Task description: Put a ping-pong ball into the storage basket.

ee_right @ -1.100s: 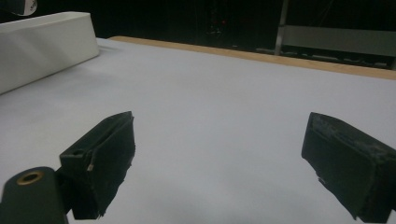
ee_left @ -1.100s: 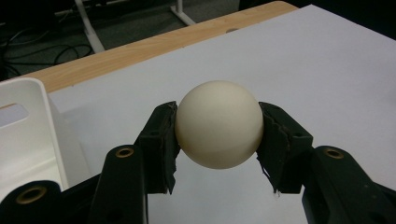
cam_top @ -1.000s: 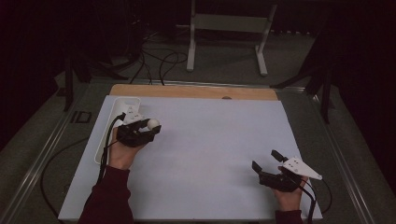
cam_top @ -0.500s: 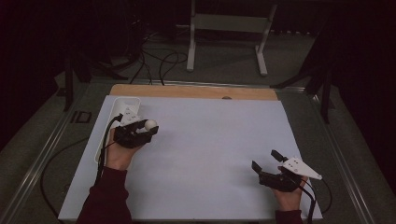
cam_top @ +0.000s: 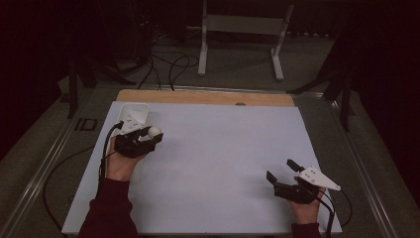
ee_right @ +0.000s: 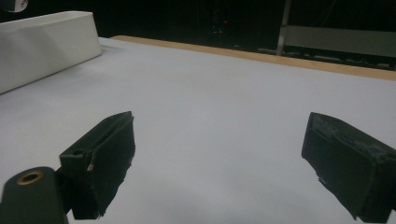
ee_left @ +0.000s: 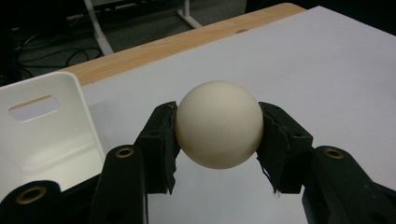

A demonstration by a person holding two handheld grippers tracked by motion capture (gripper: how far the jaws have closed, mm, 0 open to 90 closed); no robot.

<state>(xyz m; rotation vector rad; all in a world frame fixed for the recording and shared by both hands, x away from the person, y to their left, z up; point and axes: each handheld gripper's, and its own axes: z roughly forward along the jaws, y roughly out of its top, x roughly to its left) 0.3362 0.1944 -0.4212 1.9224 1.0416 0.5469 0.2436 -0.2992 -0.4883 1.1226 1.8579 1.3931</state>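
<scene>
A cream-white ball [ee_left: 218,123] sits clamped between both pads of my left gripper [ee_left: 218,140], which is shut on it just above the white sheet. From above, that ball [cam_top: 155,131] and the left gripper [cam_top: 148,136] are at the table's left, just right of a white bin [cam_top: 133,113]. The bin [ee_left: 46,130] stands close by at the left of the left gripper view, its handle slot showing. My right gripper [cam_top: 282,171] rests low at the front right, its jaws wide apart; in its own view the right gripper [ee_right: 224,154] has nothing between its pads.
A white sheet [cam_top: 223,148] covers most of the table, with a wooden strip [cam_top: 198,97] along the far edge. The bin's long side [ee_right: 42,42] shows far off in the right gripper view. Cables and a metal stand [cam_top: 242,29] lie on the floor beyond the table.
My left gripper has shifted slightly toward the near side and right with the ball in its grip. The right gripper has stayed where it was.
</scene>
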